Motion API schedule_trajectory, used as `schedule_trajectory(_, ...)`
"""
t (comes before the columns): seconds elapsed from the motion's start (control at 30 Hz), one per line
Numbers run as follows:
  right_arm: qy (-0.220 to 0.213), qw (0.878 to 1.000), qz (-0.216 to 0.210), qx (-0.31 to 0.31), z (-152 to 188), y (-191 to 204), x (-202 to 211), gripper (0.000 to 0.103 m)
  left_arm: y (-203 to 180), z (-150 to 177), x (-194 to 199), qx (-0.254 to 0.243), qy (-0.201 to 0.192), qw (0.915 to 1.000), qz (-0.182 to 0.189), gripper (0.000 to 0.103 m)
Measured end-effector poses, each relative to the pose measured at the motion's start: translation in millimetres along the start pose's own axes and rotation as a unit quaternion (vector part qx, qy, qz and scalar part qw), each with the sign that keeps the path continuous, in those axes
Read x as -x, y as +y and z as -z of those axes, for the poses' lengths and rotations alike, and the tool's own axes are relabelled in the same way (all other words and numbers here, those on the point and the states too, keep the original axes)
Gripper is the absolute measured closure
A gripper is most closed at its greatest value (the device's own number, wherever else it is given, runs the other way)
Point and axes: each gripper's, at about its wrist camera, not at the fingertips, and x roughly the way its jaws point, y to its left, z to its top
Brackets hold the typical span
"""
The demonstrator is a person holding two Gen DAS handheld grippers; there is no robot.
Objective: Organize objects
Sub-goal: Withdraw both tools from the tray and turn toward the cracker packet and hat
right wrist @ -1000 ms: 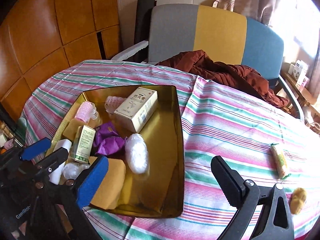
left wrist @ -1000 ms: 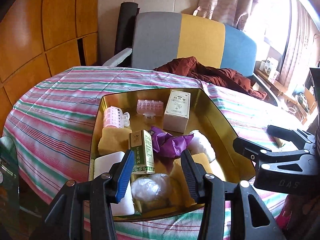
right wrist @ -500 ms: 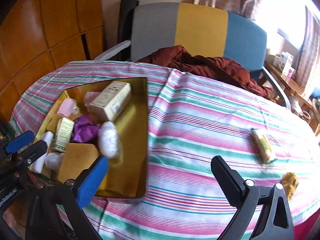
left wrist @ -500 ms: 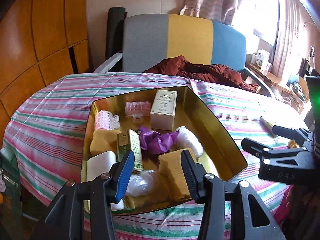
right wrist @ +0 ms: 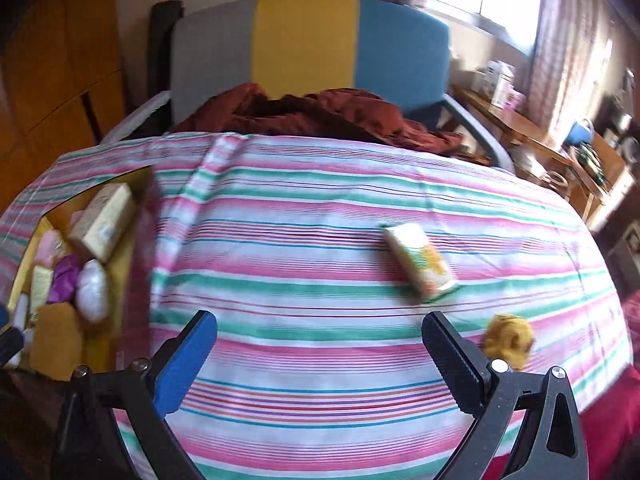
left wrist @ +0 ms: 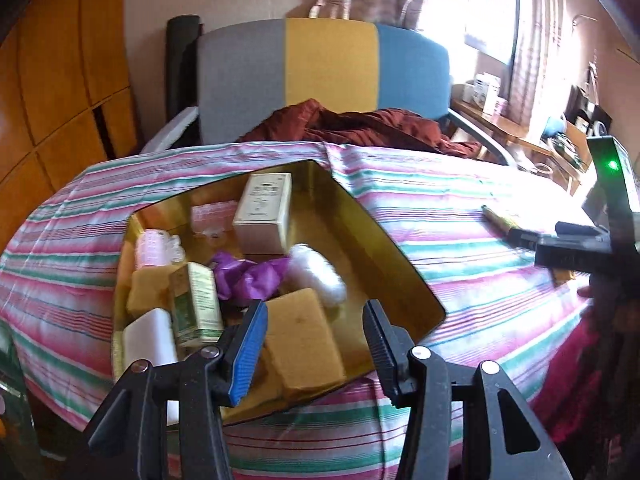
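The right gripper (right wrist: 320,340) hangs spread wide and empty over the striped cloth (right wrist: 320,208). A packet (right wrist: 420,264) lies ahead, slightly right; a blurred yellow lump, perhaps a toy (right wrist: 508,338), sits beside its right finger. The left gripper (left wrist: 316,332), also apart, hovers over the tray (left wrist: 384,240).

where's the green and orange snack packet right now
In the right wrist view the snack packet lies flat on the striped tablecloth, right of centre, outside the gold tray and just up-left of the small yellow toy.
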Motion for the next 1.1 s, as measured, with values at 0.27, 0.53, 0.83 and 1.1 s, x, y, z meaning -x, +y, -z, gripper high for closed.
schedule_trajectory(0.27, 0.002, 0.987, 0.08, -0.141, -7, -124, -12, 0.0, -24, -6, -7, -0.015, 0.01, 0.9993, 0.033, 0.038)
schedule_trajectory(0.53, 0.01, 0.936, 0.044, -0.35, 25, -211, -27, 0.0, -62, -21, -14, -0.033, 0.01, 0.9959, 0.083, 0.022)
schedule_trajectory(0.83, 0.038, 0.949, 0.02, -0.313, 18, -190, -40, 0.0, -120, -29, -28, -0.086, 0.018, 0.9897, 0.113, 0.015)
schedule_trajectory(1.1, 0.043, 0.948, 0.013, -0.316, 20, -193, -42, 0.0, -155, -33, -43, -0.126, 0.026, 0.9859, 0.107, 0.014)
